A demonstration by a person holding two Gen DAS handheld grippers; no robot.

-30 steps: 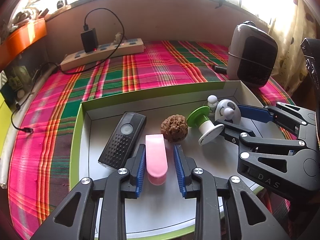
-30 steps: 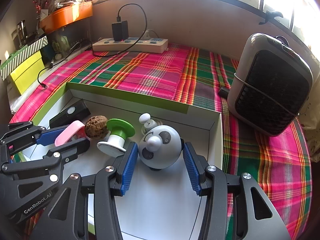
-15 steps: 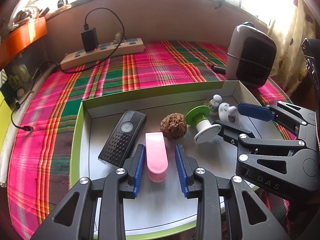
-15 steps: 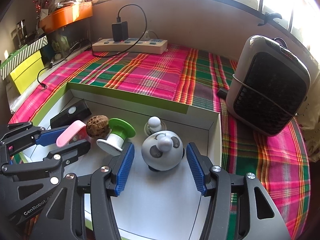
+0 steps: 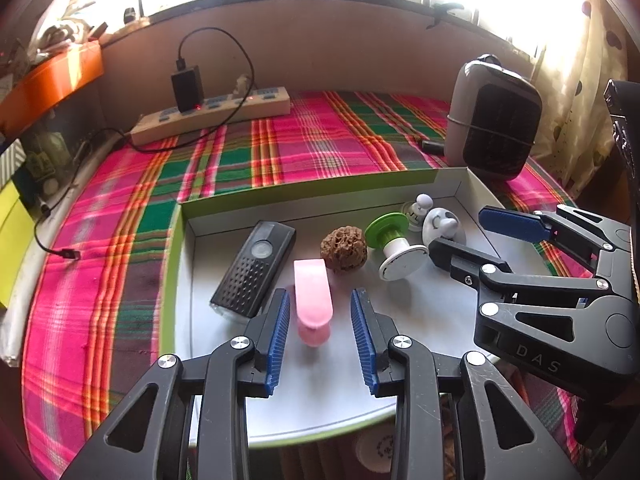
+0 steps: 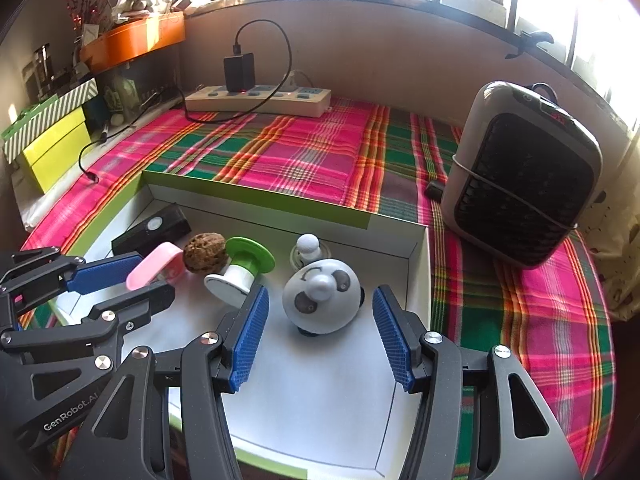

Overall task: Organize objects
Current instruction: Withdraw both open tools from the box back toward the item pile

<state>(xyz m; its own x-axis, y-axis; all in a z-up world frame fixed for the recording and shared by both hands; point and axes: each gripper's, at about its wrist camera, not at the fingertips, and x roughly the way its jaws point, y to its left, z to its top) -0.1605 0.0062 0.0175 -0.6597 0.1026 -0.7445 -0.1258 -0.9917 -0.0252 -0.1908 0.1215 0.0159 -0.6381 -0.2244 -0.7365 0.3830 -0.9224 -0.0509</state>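
now left gripper (image 5: 320, 330) opening around pink clip (image 5: 313, 301).

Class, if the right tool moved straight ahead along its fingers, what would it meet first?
Most likely the panda toy, which sits between the right tool's open fingers in the tray.

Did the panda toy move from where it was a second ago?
Yes. The panda toy tipped away from the right claw, toward the box's far wall.

A home: plaid cloth (image 6: 312, 152), power strip (image 6: 260, 98), small heater (image 6: 524, 176) under a window.
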